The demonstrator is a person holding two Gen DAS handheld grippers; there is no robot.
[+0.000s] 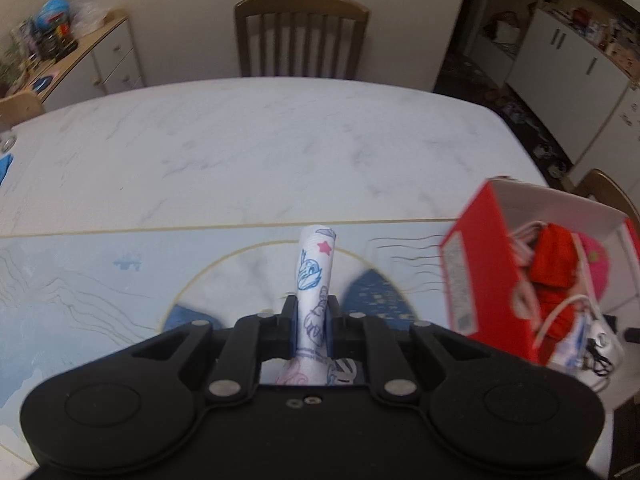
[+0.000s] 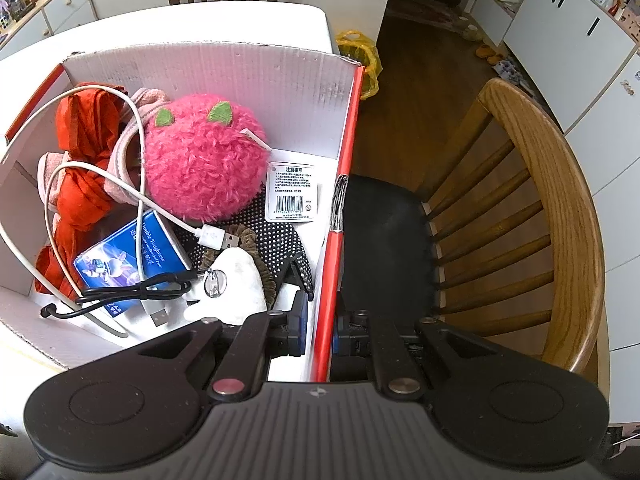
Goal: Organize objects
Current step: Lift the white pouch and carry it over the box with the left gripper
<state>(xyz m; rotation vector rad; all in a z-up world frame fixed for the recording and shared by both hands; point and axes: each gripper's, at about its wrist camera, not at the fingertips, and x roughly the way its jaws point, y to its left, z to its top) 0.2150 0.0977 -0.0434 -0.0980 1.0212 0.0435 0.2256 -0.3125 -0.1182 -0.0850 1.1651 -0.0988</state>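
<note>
Pack [image 2: 132,258] in red box [image 2: 347,160] reads "Double Toughness", w/ barcode tag [image 2: 291,192].

Marbled white table [image 1: 240,140] under a plain cream wall [image 1: 160,20]. Slatted wooden chair [image 1: 300,36] at its far side, another chair [image 2: 540,220] with dark seat at right. Dark wood floor [image 2: 432,60], white cabinets [image 2: 560,40], cluttered sideboard [image 1: 80,52] far left.

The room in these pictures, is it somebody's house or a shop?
Most likely a home's dining room: a marble-look table with wooden chairs around it, white cupboards cluttered on top, and slippers on the floor.
</note>
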